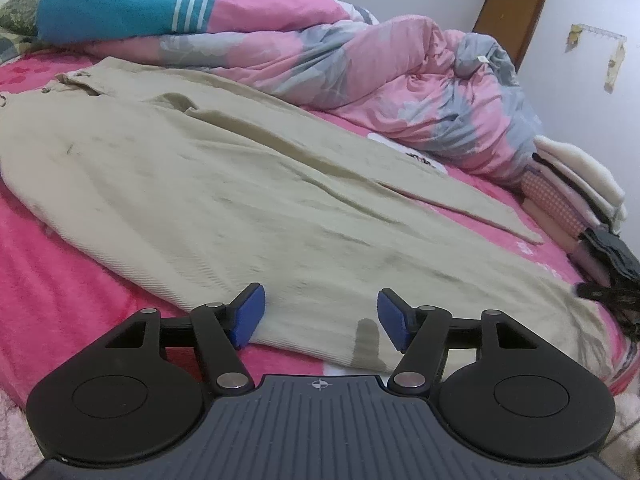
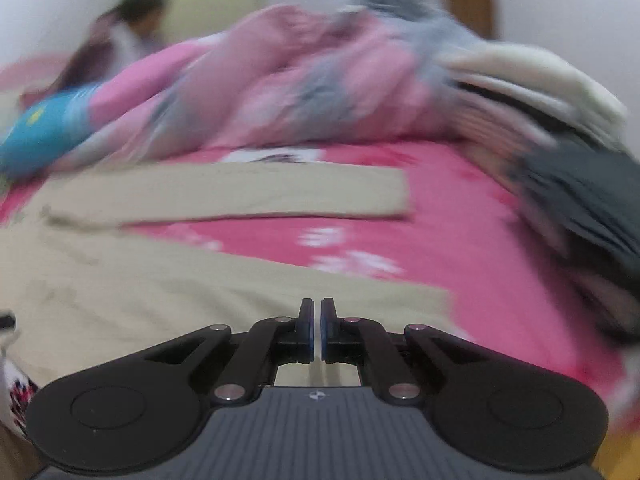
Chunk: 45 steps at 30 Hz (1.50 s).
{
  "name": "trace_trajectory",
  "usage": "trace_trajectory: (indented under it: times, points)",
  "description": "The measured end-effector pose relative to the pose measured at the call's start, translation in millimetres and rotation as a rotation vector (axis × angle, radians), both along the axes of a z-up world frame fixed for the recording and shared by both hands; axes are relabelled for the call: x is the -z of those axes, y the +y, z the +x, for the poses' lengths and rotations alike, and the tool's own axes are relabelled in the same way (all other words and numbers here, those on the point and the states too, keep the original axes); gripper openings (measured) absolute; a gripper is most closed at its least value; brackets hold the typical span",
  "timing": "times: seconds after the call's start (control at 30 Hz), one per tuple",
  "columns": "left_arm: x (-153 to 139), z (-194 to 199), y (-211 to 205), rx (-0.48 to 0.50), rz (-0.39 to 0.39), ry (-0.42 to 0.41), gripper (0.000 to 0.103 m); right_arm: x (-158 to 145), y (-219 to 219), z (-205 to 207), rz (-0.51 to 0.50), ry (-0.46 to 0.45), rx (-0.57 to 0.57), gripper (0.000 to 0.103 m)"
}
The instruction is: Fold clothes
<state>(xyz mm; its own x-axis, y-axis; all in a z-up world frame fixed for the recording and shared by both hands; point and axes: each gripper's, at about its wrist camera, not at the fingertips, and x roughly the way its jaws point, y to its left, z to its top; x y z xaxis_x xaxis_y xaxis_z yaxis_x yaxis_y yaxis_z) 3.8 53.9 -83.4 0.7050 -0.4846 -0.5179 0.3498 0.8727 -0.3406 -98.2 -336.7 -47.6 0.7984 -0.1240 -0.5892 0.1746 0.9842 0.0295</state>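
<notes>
On the pink bedsheet [image 1: 60,280] a pair of beige trousers [image 1: 192,184] lies spread flat, its long axis running from the waistband at the far left of the left wrist view down to the leg hems on the near right. One leg angles away from the other, with a strip of pink sheet showing between them in the right wrist view. The left gripper [image 1: 320,318] sits low at the near edge of the cloth, its blue pads [image 1: 250,316] well apart with the trouser edge lying between them but not pinched (a small darker patch on the fabric lies just inside the right-hand pad). The right gripper [image 2: 317,330] has its fingers drawn together; no cloth can be made out between them, though this view is blurred, and it hovers just over the near leg's hem end. So both grippers stand along the same long side of the garment, the left toward the middle, the right nearer the hems. By my judgement the coming fold turns on that layout: the near edge must be lifted and carried across the short axis toward the rumpled pink and grey quilt [image 1: 360,68]. A stack of folded clothes [image 1: 576,192] sits to the right, close to the hems, and could be brushed.
</notes>
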Motion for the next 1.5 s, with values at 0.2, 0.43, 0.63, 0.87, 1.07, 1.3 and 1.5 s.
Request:
trace_trajectory:
  times: [0.2,0.43,0.63,0.87,1.07,1.3,1.5]
  points:
    - [-1,1,0,0.004,0.012,0.01,0.064,30,-73,8,0.056,0.004,0.078,0.0]
    - [-3,0,-4,-0.002,0.045,0.009,0.064,14,-112,-8,0.036,-0.047,0.298,0.0]
    - [-5,2,-13,-0.012,0.082,0.025,0.069,26,-22,31,0.155,-0.064,-0.079,0.001]
    - [-8,-1,-15,-0.02,0.121,0.037,0.069,50,-108,6,0.442,-0.145,0.201,0.0]
    - [-8,-6,-21,-0.035,0.159,0.029,0.07,18,-99,-28,0.248,-0.21,0.425,0.009]
    - [-9,-11,-18,-0.06,0.148,0.048,0.07,0,70,95,0.323,-0.127,-0.361,0.017]
    - [-10,-9,-8,-0.055,0.087,0.082,0.07,42,131,205,0.312,0.093,-0.487,0.002]
